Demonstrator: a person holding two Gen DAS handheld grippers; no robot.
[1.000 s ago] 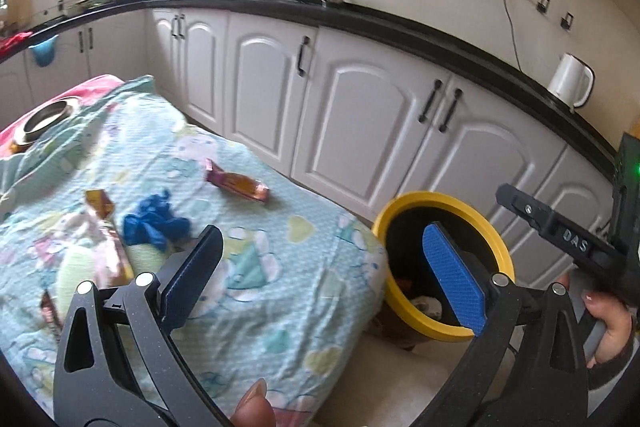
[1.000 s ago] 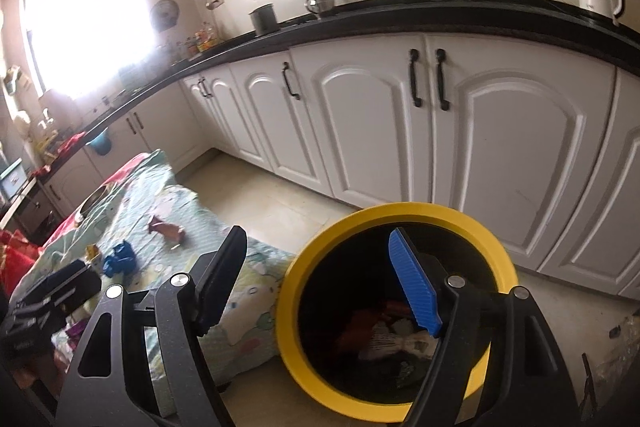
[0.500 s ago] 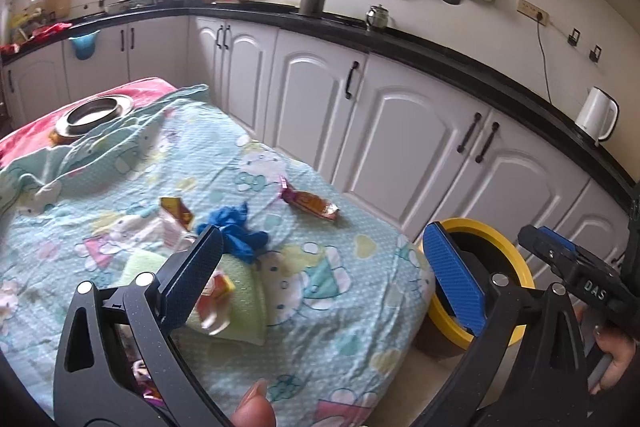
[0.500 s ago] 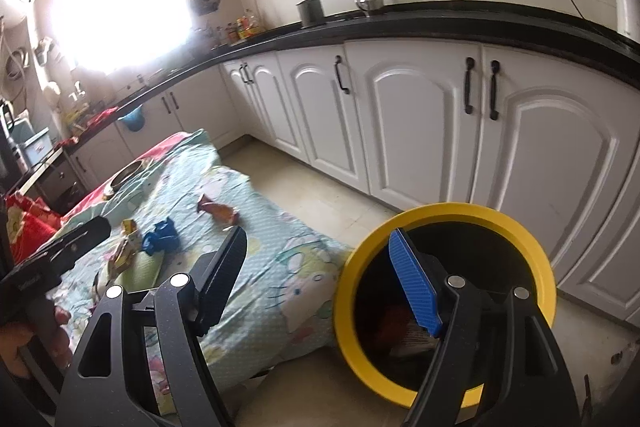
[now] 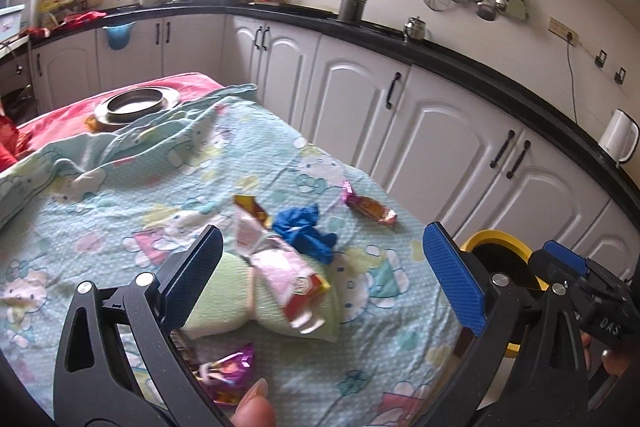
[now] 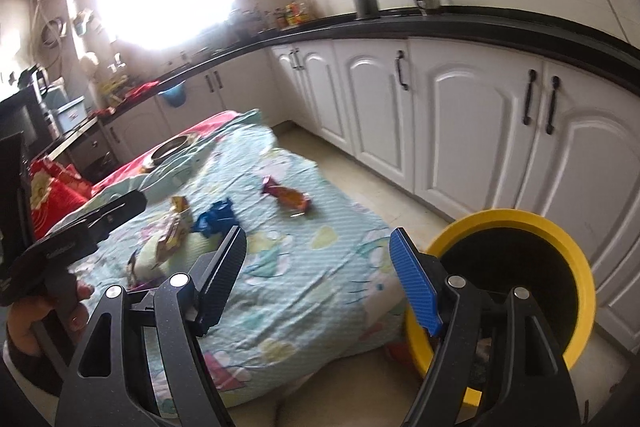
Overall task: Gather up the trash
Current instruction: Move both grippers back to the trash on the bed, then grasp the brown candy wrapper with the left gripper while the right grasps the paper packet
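Both grippers, left gripper (image 5: 320, 263) and right gripper (image 6: 318, 267), hang spread and empty over the table (image 5: 120, 195), wrappers (image 5: 370, 207) lying near the yellow bin (image 6: 500, 223), so it looks like next-pick time: drop, pinch one, carry across.

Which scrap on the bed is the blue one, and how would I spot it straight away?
Start at the bed sheet with its pale cartoon print, beside the white cabinets. Near the sheet's middle lies the blue scrap, a crumpled wad between a pink-and-orange wrapper and a pile of wrappers on a green cloth. It alone is solid deep blue and matte; its neighbours are shiny and printed.
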